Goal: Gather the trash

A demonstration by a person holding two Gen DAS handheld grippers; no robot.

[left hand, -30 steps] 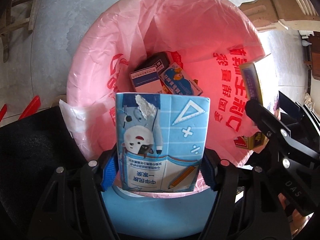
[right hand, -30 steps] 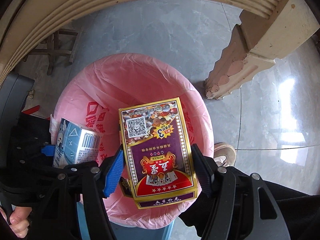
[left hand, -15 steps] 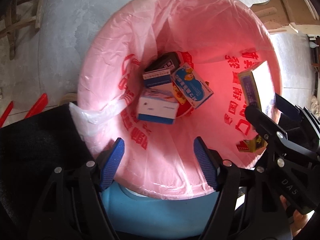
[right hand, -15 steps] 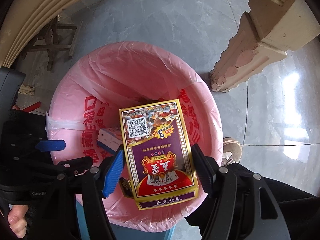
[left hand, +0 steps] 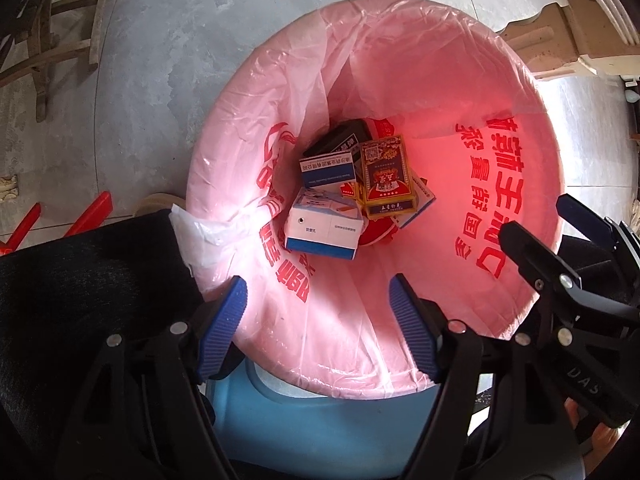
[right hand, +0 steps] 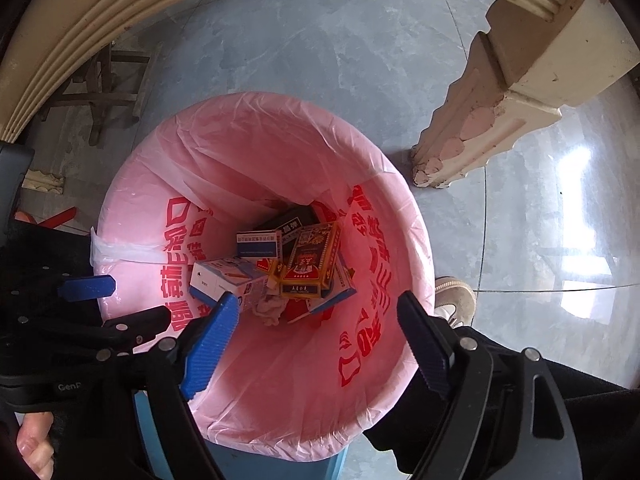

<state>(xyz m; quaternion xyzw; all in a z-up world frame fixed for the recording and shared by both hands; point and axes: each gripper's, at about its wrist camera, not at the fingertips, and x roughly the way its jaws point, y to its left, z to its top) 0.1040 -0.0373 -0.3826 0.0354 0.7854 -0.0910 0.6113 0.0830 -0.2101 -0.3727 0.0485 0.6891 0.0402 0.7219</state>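
Above the bin (left hand: 312, 420), both grippers point down into its pink liner (left hand: 400, 80) with nothing between their blue pads. Left gripper (left hand: 318, 328): jaws spread wide, empty, touching nothing. Right gripper (right hand: 316, 344): jaws apart and opening wider, also empty; its left pad (right hand: 210, 346) only overlaps the boxes in the picture, well above them.

All the trash lies at the bottom of the liner. A purple and gold card box (left hand: 387, 178) rests face up on top of the pile, with a QR code at its far end and gold characters along its near edge, too small to read. Just left of it sits a white box with a blue band (left hand: 324, 226), and behind that a smaller blue and white box (left hand: 329, 169) printed with Chinese text. A dark box (left hand: 340, 138) lies at the back. A crumpled white scrap (right hand: 270, 306) shows beside the boxes in the right view.

Large red Chinese characters run round the liner's inner wall. "DAS" is stamped on the right gripper's frame in the left view, and "GenP" shows on the left gripper's frame in the right view. A shoe (right hand: 454, 300) stands on the grey floor (right hand: 320, 60) by the bin
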